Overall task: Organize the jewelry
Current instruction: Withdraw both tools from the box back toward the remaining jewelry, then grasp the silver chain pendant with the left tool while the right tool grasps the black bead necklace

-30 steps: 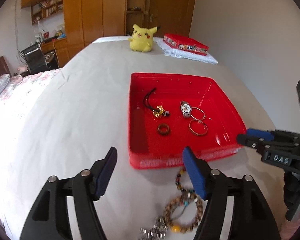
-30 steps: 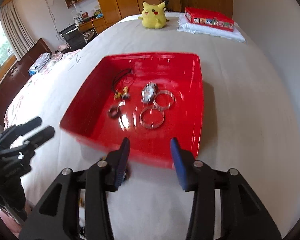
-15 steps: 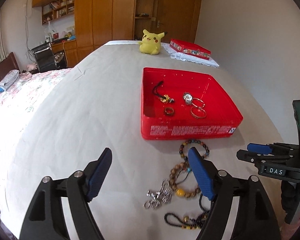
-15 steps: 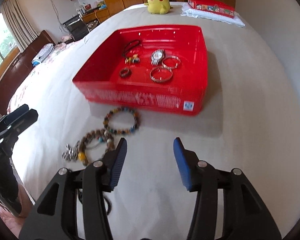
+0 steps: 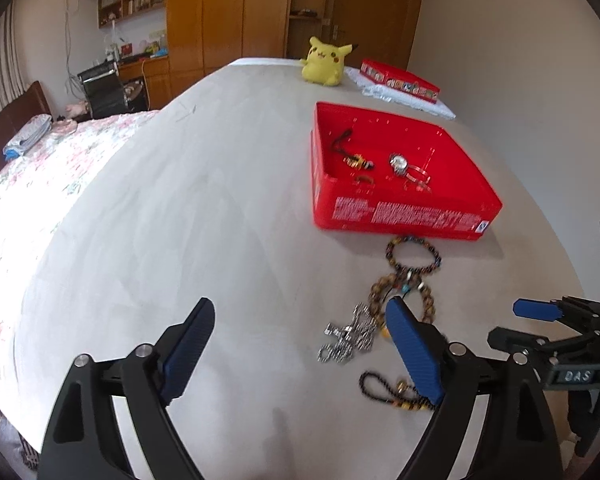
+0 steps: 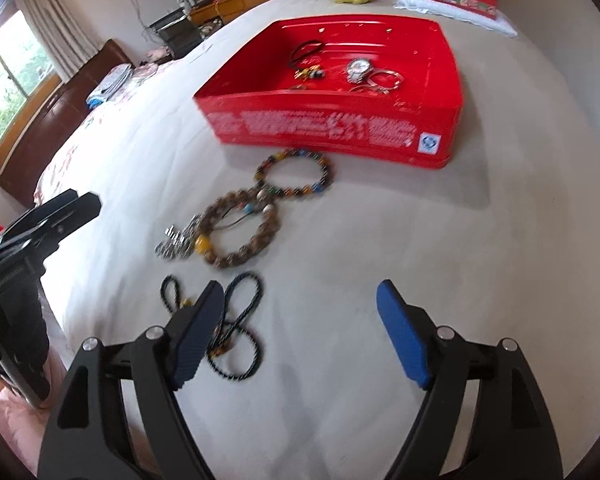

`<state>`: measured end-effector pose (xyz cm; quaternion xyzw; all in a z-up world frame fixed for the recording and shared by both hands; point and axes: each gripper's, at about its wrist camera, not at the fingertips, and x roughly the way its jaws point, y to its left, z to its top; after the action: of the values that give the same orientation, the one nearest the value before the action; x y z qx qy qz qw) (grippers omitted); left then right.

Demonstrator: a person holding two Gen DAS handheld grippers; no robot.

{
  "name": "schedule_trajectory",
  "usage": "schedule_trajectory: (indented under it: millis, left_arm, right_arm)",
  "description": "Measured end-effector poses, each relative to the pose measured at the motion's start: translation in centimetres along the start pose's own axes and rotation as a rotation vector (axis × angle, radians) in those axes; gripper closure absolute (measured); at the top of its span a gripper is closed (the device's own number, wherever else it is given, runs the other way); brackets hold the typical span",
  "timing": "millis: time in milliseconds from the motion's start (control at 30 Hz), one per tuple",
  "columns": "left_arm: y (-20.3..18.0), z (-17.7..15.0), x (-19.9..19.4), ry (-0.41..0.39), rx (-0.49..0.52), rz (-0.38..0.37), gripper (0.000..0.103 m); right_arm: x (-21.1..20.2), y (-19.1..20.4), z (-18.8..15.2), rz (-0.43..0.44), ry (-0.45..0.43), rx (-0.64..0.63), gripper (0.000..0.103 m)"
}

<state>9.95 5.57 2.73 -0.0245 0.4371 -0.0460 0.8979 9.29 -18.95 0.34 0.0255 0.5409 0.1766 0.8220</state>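
A red tray (image 5: 404, 216) (image 6: 332, 128) sits on the white bed and holds a watch (image 5: 398, 163) (image 6: 358, 69), bangles, a ring and a black cord charm. In front of it lie a multicoloured bead bracelet (image 6: 294, 174) (image 5: 414, 254), a brown bead bracelet (image 6: 240, 236), a silver chain (image 5: 346, 338) (image 6: 176, 242) and a dark bead strand (image 6: 228, 320) (image 5: 396, 394). My left gripper (image 5: 300, 348) is open and empty, left of the loose pieces. My right gripper (image 6: 300, 320) is open and empty, its left finger over the dark strand.
A yellow plush toy (image 5: 326, 62) and a flat red box (image 5: 398, 80) on a white cloth sit at the bed's far end. A floral blanket (image 5: 40, 168) covers the left side. Wooden wardrobes, a desk and a chair stand beyond.
Both grippers have pulled back from the tray toward the near edge of the bed. The right gripper's jaws have opened wider. The loose bracelets and chains have come into view.
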Motion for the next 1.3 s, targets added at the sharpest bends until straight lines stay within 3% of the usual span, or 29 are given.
schedule_trajectory:
  millis: [333, 667, 867, 933, 1033, 1300]
  left_arm:
    - [0.0, -2.2, 0.0, 0.06, 0.036, -0.006, 0.015]
    - [1.7, -2.5, 0.1, 0.08, -0.018, 0.005, 0.016]
    - [2.8, -2.3, 0.6, 0.089, -0.054, 0.001, 0.016]
    - [2.9, -2.3, 0.8, 0.096, -0.062, -0.004, 0.016]
    - [2.9, -2.2, 1.1, 0.102, -0.062, -0.008, 0.016]
    - [2.1, -1.8, 2.3, 0.135, -0.044, -0.041, 0.015]
  right_arm:
    - [1.6, 3.1, -2.5, 0.07, 0.106, -0.082, 0.032]
    - [4.2, 5.8, -2.2, 0.077, 0.161, -0.175, 0.035]
    - [4.9, 8.1, -2.6, 0.017, 0.162, -0.262, 0.056]
    - [4.9, 8.4, -2.7, 0.016, 0.159, -0.279, 0.071]
    - [4.8, 8.7, -2.9, 0.028, 0.157, -0.297, 0.084]
    - [3.4, 4.6, -2.7, 0.033, 0.152, -0.178, 0.089]
